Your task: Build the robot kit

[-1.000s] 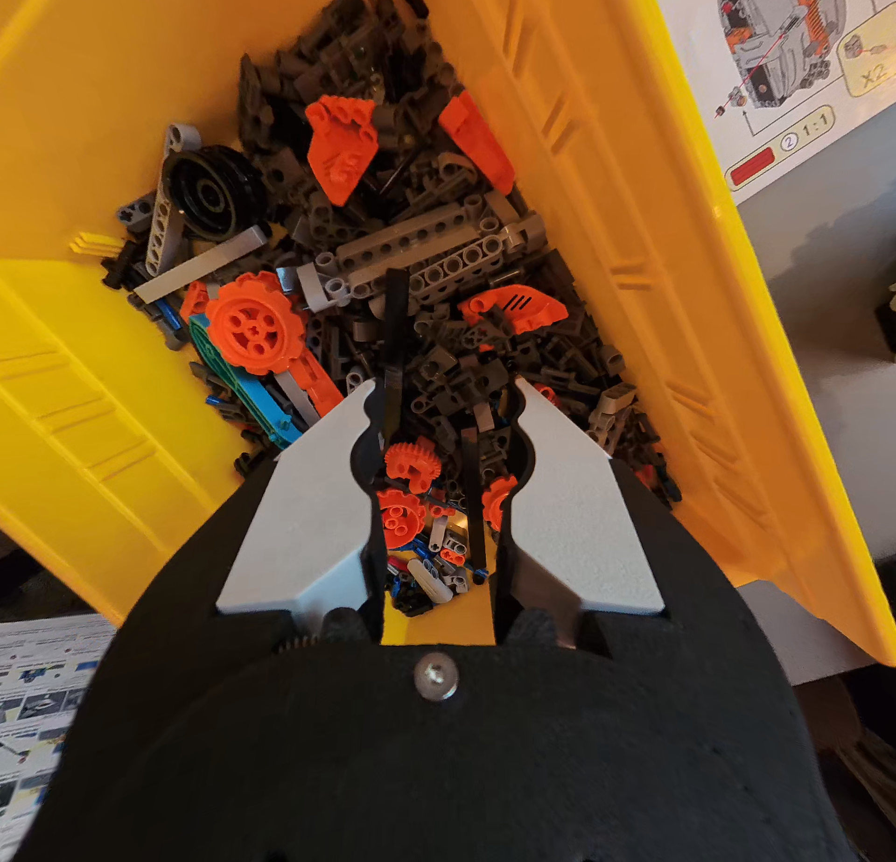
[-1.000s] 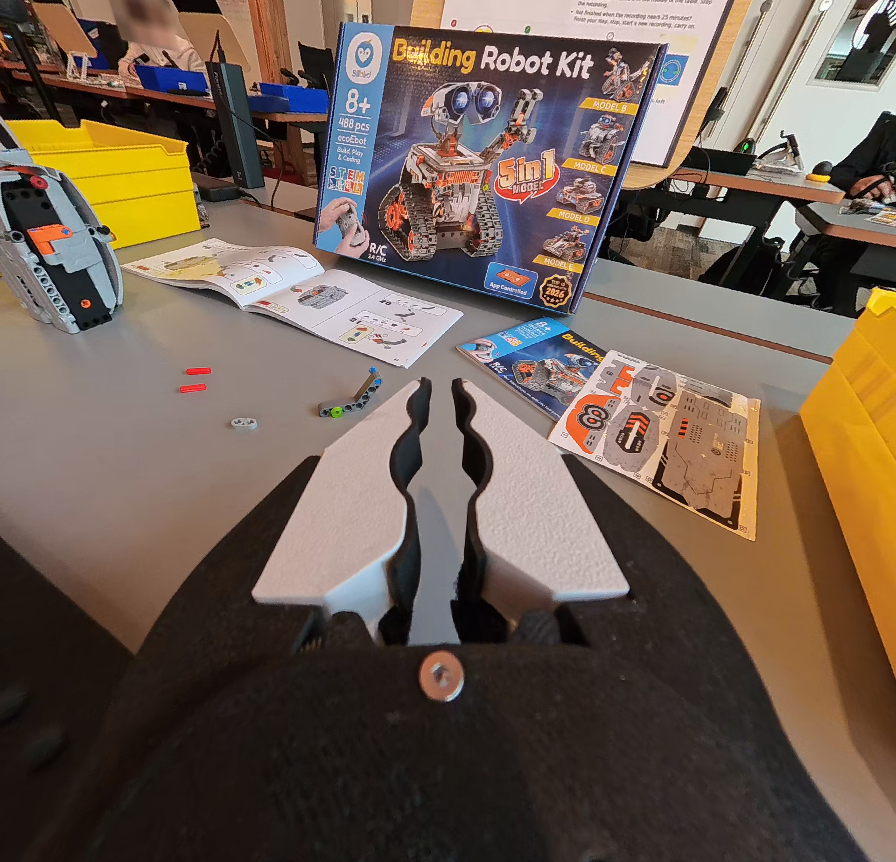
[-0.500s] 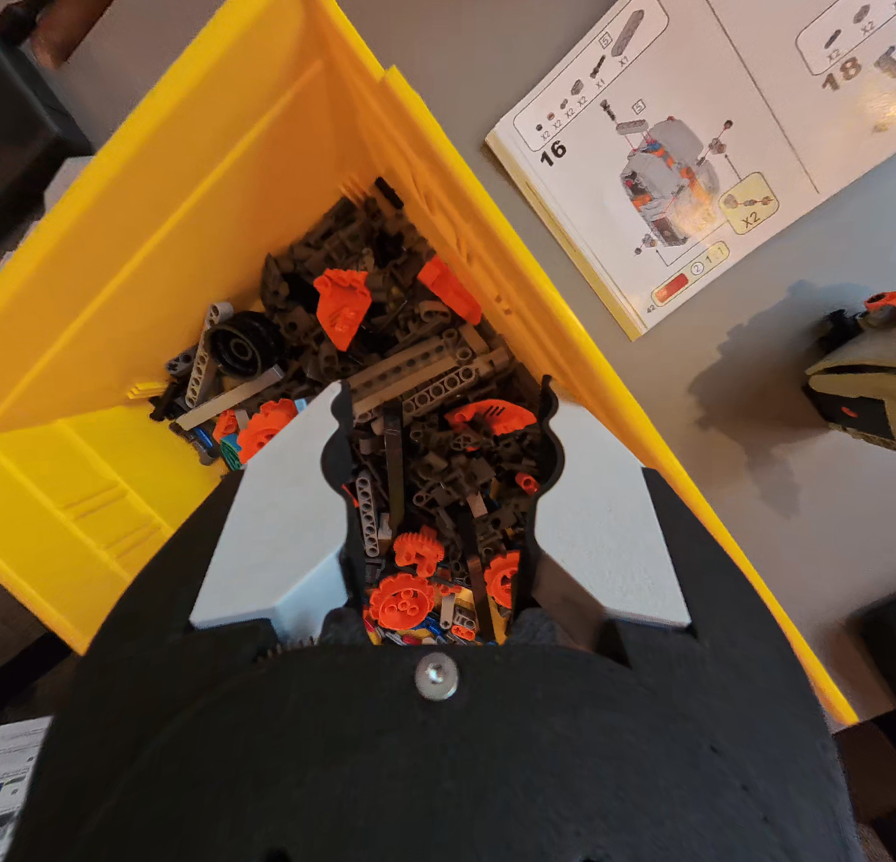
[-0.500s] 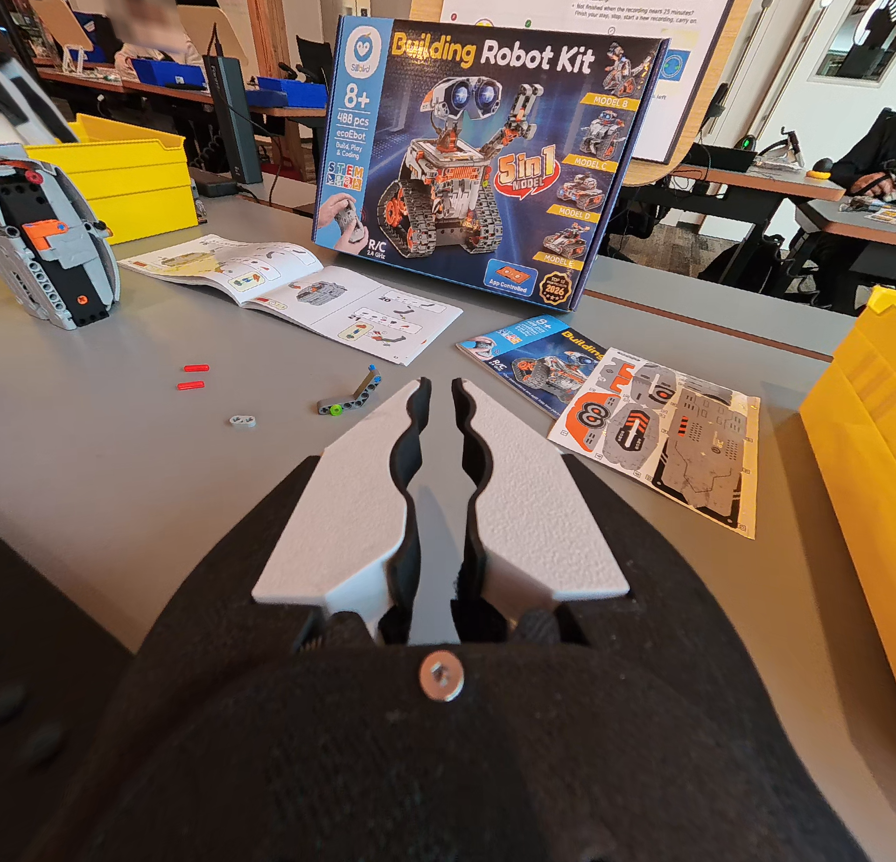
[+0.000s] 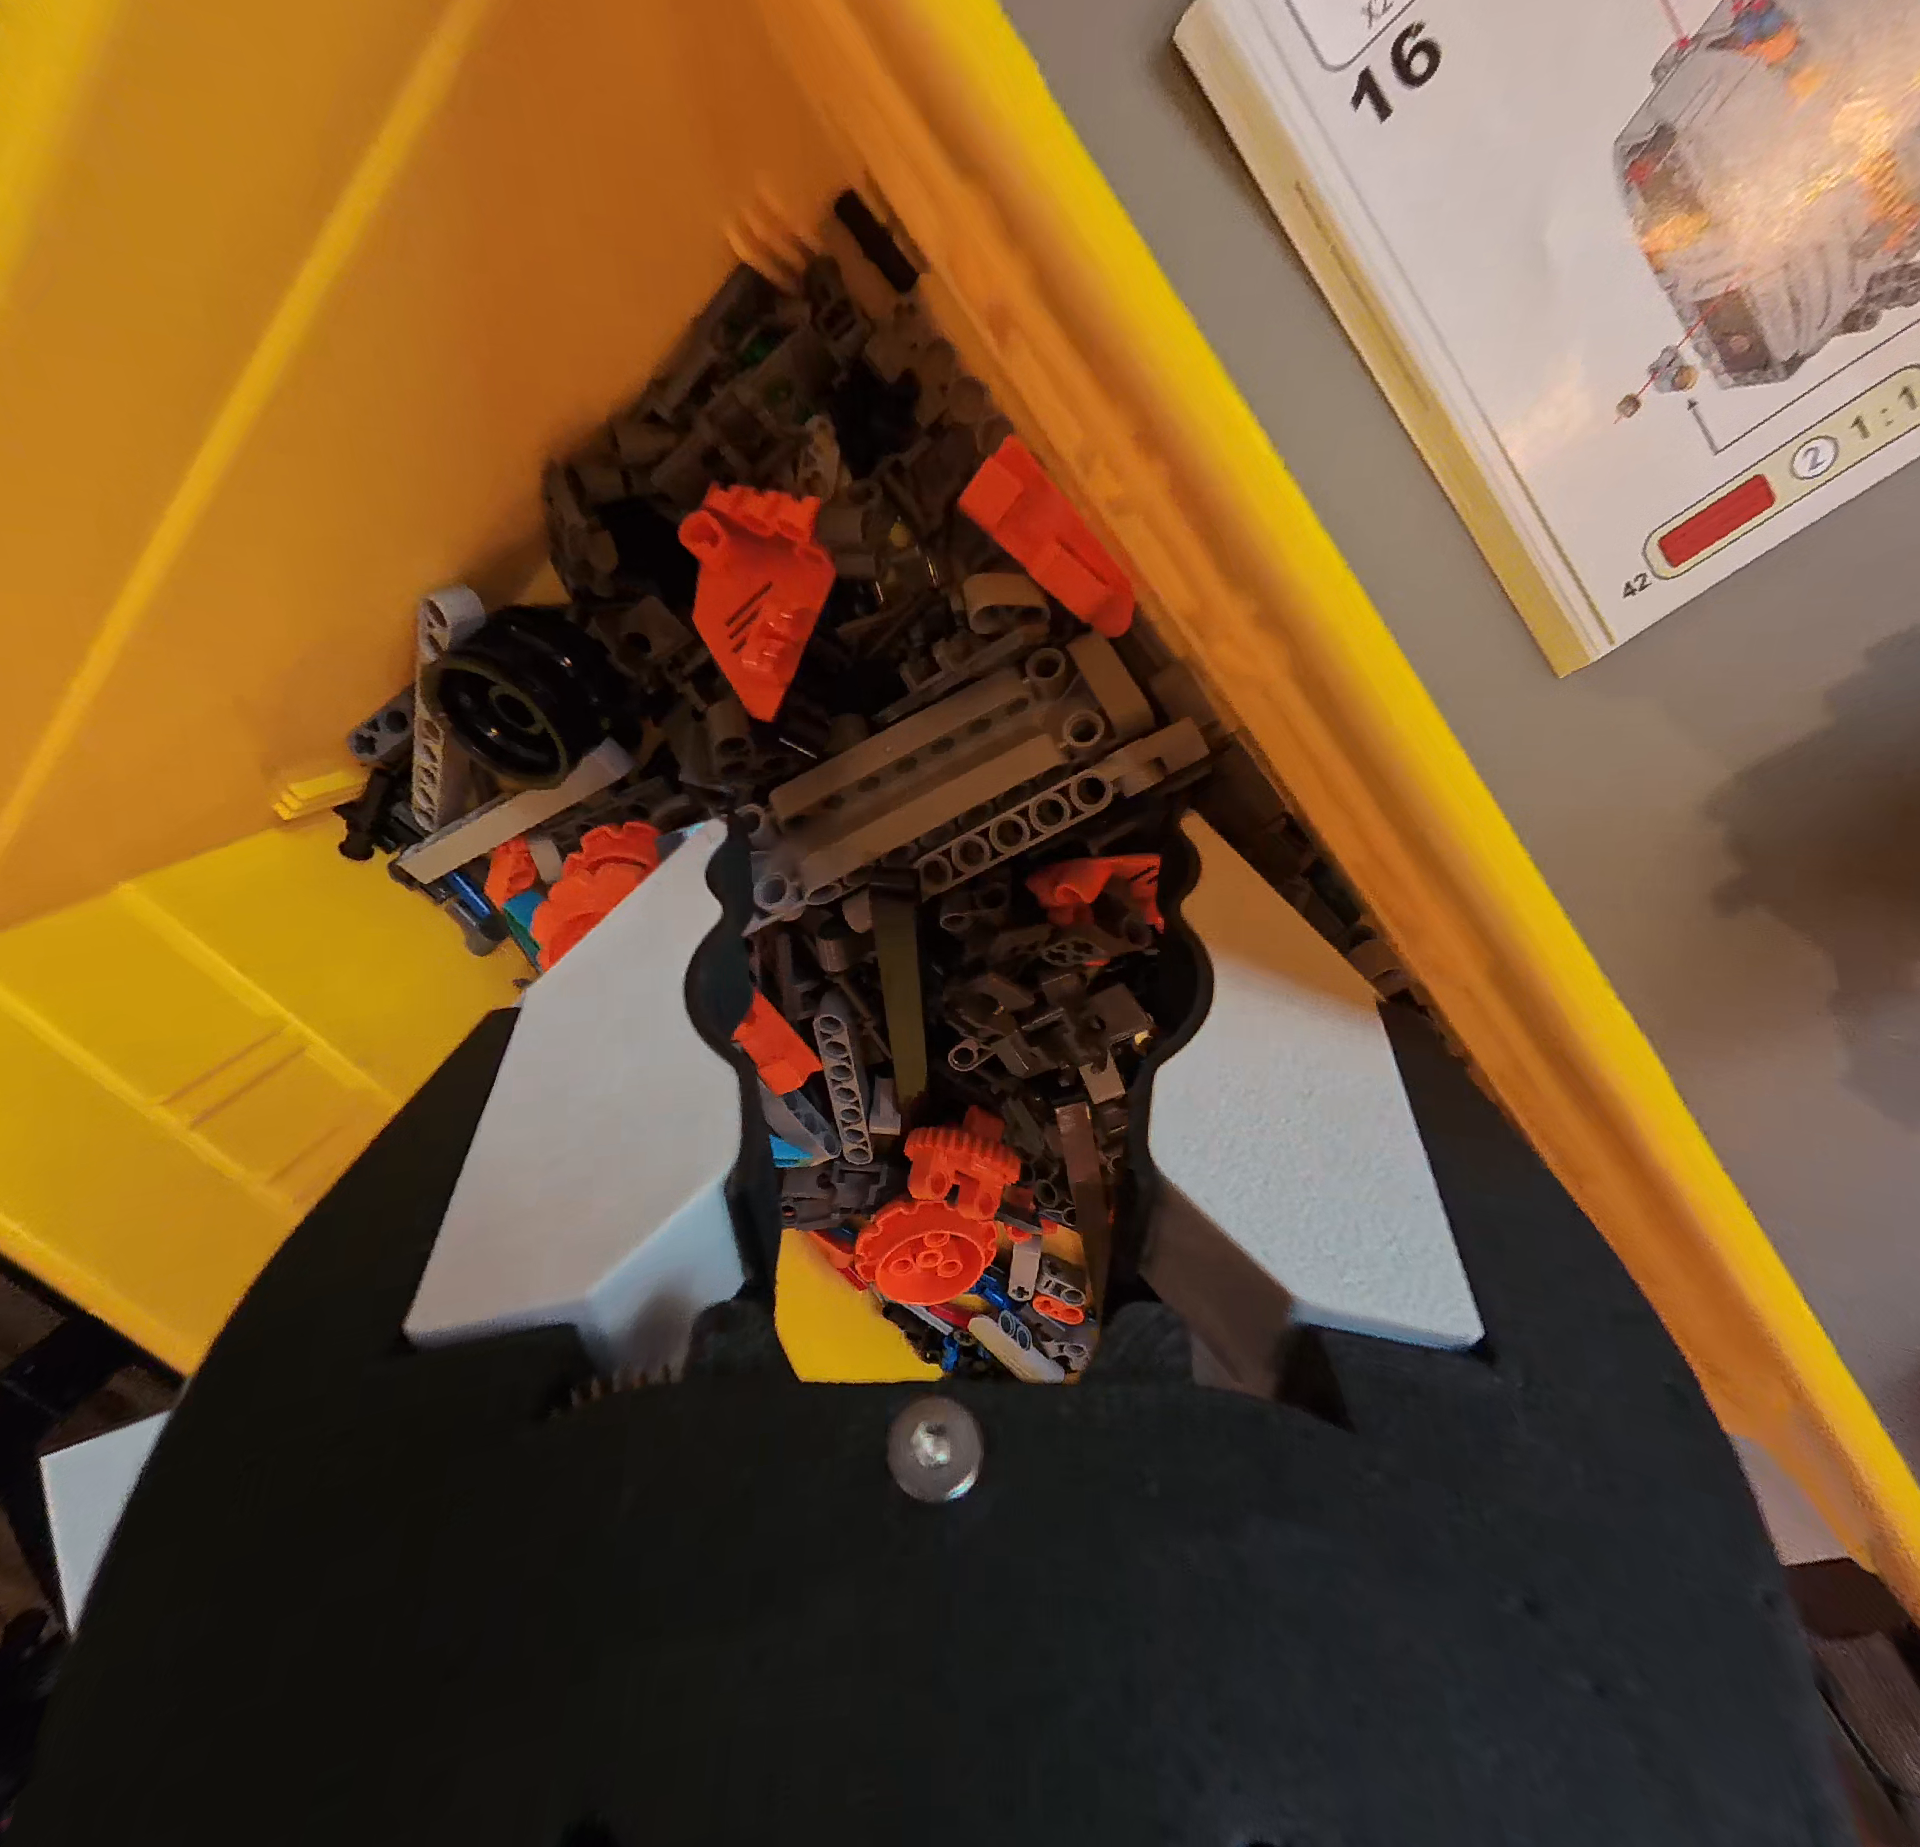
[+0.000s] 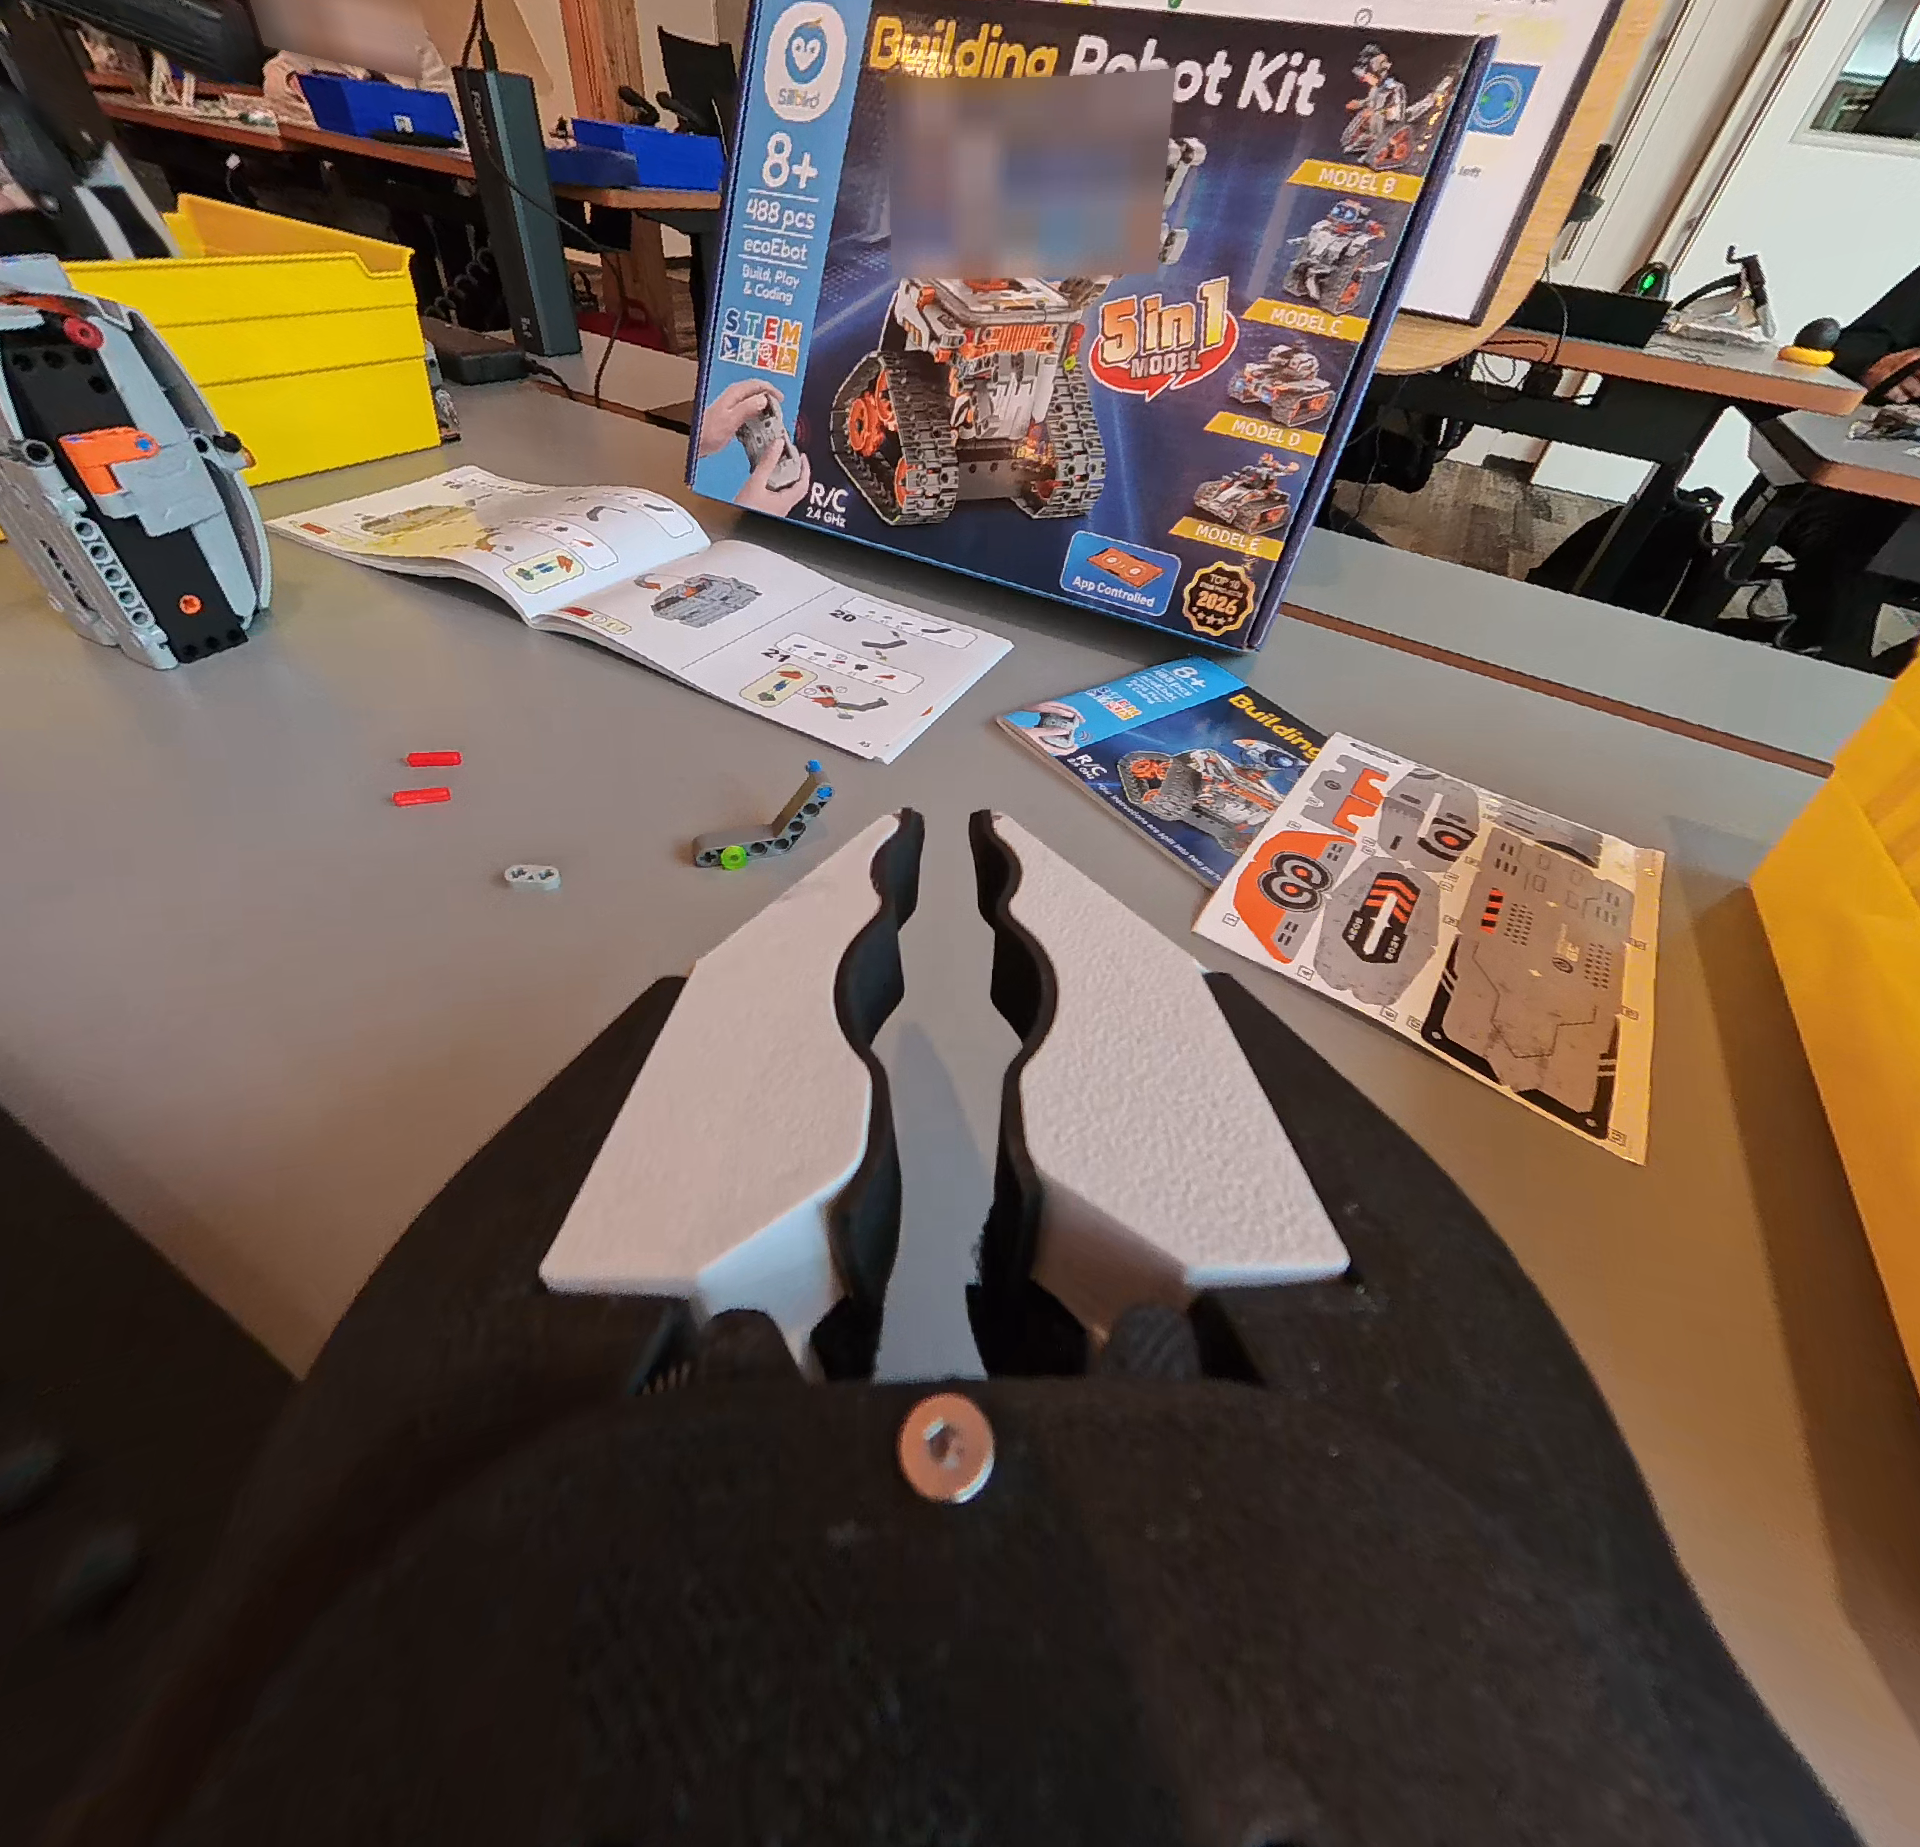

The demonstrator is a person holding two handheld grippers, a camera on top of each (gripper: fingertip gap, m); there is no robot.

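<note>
Grey table (image 6: 312,966); left gripper (image 5: 954,841) gapes over yellow bin (image 5: 312,343).

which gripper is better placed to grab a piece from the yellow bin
Left. The left gripper hangs open right over the loose parts in the bin. The right gripper, nearly closed, points over the table away from them.

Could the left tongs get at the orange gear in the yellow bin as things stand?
Probably yes: the left tongs are open above the yellow bin, and the orange gear lies uncovered atop the loose parts.
</note>
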